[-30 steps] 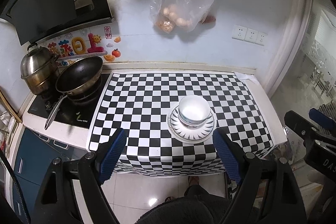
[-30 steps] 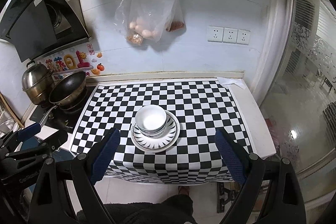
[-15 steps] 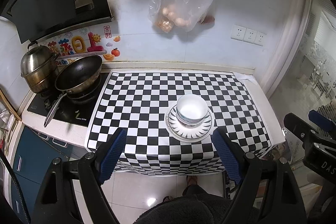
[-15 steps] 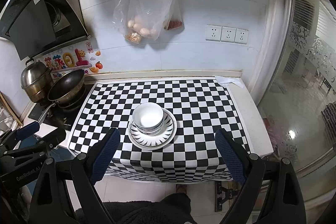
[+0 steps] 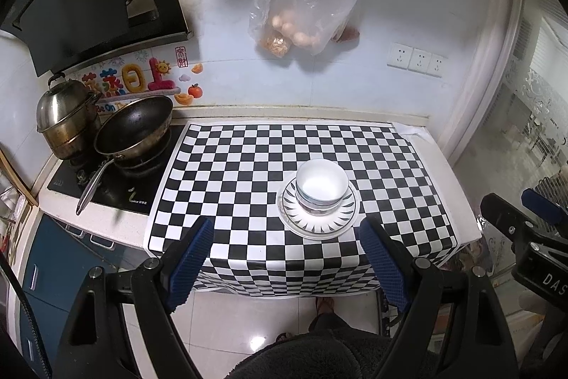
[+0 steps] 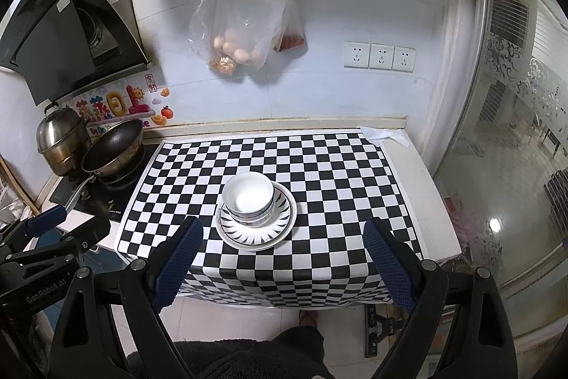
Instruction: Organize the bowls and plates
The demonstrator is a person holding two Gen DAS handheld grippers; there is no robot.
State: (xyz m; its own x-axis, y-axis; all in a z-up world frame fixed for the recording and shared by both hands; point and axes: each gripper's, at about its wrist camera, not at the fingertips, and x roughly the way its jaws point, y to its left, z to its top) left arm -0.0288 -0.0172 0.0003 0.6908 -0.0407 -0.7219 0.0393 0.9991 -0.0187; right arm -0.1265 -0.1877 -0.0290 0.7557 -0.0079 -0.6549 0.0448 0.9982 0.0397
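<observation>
White bowls (image 5: 321, 187) are seen nested on striped plates (image 5: 318, 222), ahead of the left gripper (image 5: 289, 254) toward its right finger, and ahead of the right gripper (image 6: 284, 256) toward its left. Both grippers are held wide and empty, clear of the checkered cloth (image 6: 319, 166), seemingly because stacking is finished. A wok (image 5: 133, 130) and steamer pot (image 5: 67, 116) are kept far left; nothing is blocking access.
</observation>
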